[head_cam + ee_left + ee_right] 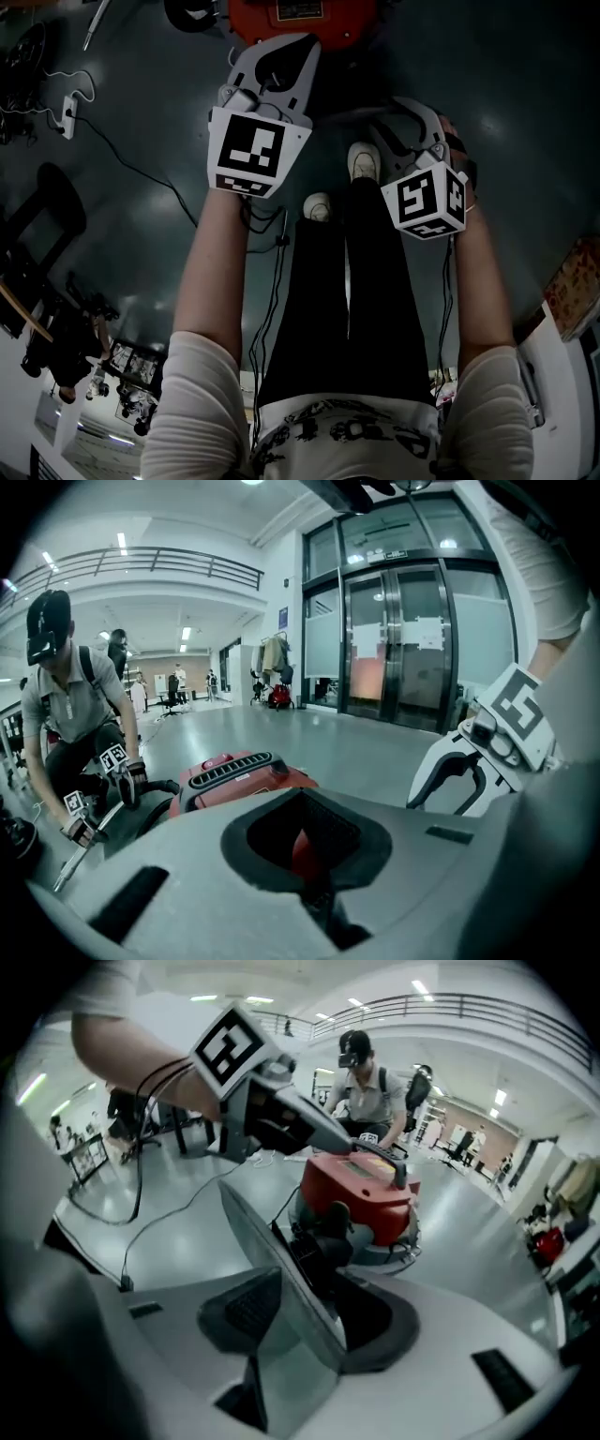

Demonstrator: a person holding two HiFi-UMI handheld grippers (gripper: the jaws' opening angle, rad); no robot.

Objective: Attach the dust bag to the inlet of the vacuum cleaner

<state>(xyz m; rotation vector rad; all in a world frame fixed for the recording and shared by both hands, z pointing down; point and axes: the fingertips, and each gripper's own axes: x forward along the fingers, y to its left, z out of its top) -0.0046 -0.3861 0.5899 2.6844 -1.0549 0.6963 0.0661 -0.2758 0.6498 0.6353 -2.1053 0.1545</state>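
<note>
The red vacuum cleaner [300, 17] stands on the floor just ahead of my feet; it also shows in the left gripper view [234, 772] and the right gripper view [361, 1190]. My left gripper [274, 58] is shut and empty, its tips close over the vacuum's near side, jaws [305, 855] closed. My right gripper [403, 120] hovers lower right of it. A thin flat grey sheet [281, 1269], seemingly part of the dust bag, stands edge-on between the right gripper's [309, 1302] parted jaws; the pads do not press it. The inlet is hidden.
Another person [361, 1082] with a headset crouches behind the vacuum holding grippers [112, 761]. Cables [141, 173] and a power strip [67, 114] lie on the dark floor at left. My shoes [362, 159] are right below the vacuum. Glass doors [403, 639] stand far off.
</note>
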